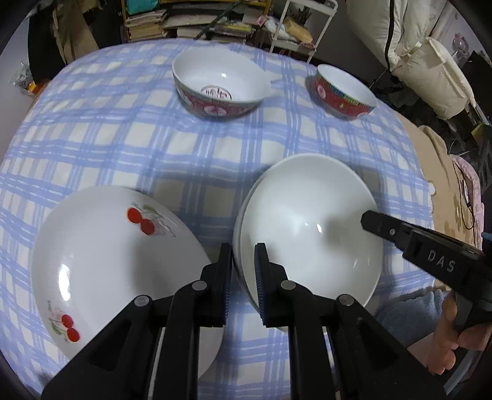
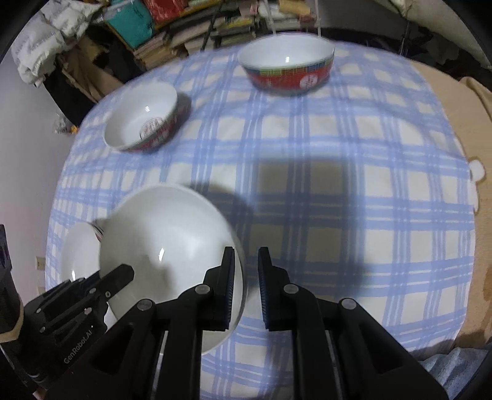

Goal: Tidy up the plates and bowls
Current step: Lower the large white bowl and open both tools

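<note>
A plain white plate [image 1: 310, 224] lies on the checked cloth, also in the right wrist view [image 2: 166, 246]. My left gripper [image 1: 243, 267] straddles its near left rim, its jaws a narrow gap apart. A white plate with cherries [image 1: 101, 264] lies to the left, partly seen in the right wrist view [image 2: 78, 252]. My right gripper [image 2: 246, 274] is open at the plain plate's right rim; it shows in the left wrist view [image 1: 369, 220]. Two red-patterned bowls stand farther back: a large one [image 1: 220, 84] [image 2: 143, 118] and another [image 1: 344, 92] [image 2: 287, 63].
The table has a blue-and-white checked cloth [image 1: 184, 147]. Stacked books and a shelf [image 1: 190, 21] stand behind it. A beige blanket [image 2: 455, 101] lies to the right of the cloth. A white padded coat [image 1: 430, 61] hangs at the far right.
</note>
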Tool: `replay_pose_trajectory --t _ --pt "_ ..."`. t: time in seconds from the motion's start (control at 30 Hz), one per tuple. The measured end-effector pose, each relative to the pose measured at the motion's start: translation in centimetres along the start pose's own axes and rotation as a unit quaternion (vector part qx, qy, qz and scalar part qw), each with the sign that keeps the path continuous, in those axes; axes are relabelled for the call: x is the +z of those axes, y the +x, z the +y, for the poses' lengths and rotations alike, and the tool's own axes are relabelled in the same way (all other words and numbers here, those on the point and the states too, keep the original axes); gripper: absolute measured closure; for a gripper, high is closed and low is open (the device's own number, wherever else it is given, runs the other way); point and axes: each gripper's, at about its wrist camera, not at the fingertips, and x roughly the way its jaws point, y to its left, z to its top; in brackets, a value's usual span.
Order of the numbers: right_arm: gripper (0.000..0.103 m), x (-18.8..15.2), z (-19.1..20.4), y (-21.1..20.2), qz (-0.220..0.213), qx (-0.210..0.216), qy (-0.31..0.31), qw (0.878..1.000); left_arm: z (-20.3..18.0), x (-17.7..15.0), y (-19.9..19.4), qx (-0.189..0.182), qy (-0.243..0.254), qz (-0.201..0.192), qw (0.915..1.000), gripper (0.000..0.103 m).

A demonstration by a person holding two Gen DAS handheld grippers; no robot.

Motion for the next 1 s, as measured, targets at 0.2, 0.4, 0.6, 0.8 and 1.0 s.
replay_pose_trajectory --t 0.2,0.4,0.6,0.8,1.0 --pt "0.084 0.1 -0.2 -2.7 -0.053 0.003 -0.008 0.999 0.5 0.4 -2.9 0.024 0.006 -0.04 0.9989 0.084" --pt "0.047 0.7 1.7 -5.1 -0.126 0.0 -0.054 0.991 1.7 1.6 -5.4 0.047 0.0 -0.082 0.9956 0.065" --pt "0.025 1.9 3.7 -5.8 -0.174 -0.024 -0.099 0.98 3.2 3.4 -6.4 0.083 -0.004 -0.102 0.9912 0.047" --pt "0.014 3.8 4.9 -5.3 -0.18 0.001 -0.108 0.978 4.7 5.7 -6.8 0.093 -0.018 -0.117 0.9887 0.024" --pt "0.014 6.3 6.1 -4.3 -0.18 0.008 -0.111 0.977 6.5 8.8 -5.6 0.091 -0.045 -0.107 0.9891 0.023"
